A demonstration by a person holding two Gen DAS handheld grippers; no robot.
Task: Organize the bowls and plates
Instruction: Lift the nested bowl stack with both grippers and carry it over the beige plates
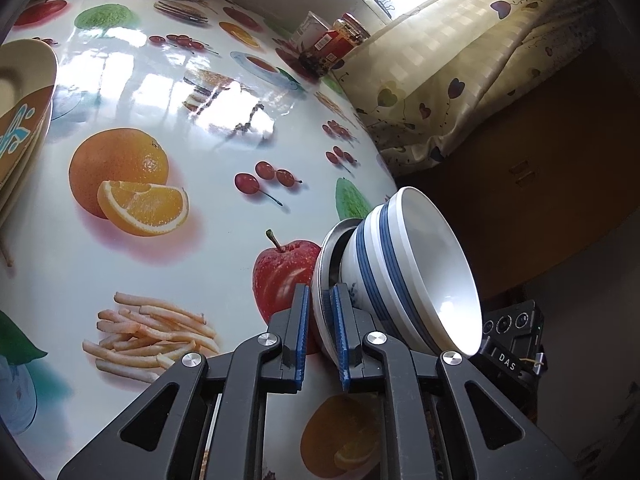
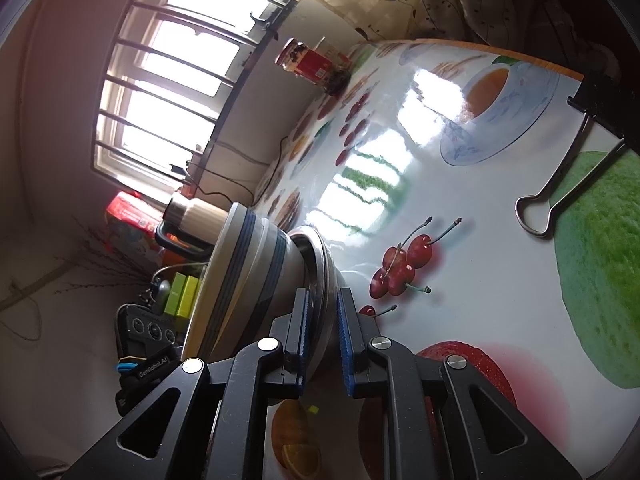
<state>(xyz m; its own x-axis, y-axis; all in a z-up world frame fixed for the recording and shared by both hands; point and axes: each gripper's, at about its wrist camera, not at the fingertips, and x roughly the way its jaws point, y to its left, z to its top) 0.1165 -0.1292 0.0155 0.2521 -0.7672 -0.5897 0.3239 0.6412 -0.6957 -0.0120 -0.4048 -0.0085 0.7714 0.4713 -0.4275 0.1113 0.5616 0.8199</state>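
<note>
While both grippers pinch one metal plate [image 1: 325,264] by its rim, left gripper [image 1: 320,322] and right gripper [image 2: 323,330] on opposite sides, two stacked blue-striped bowls [image 1: 404,264] sit on it near the table [image 1: 208,128] edge. One red-labelled jar [image 1: 340,42] stands far off, one binder clip [image 2: 560,196] right; "DAS" and "GenRobot.AI" are readable on the devices.
</note>
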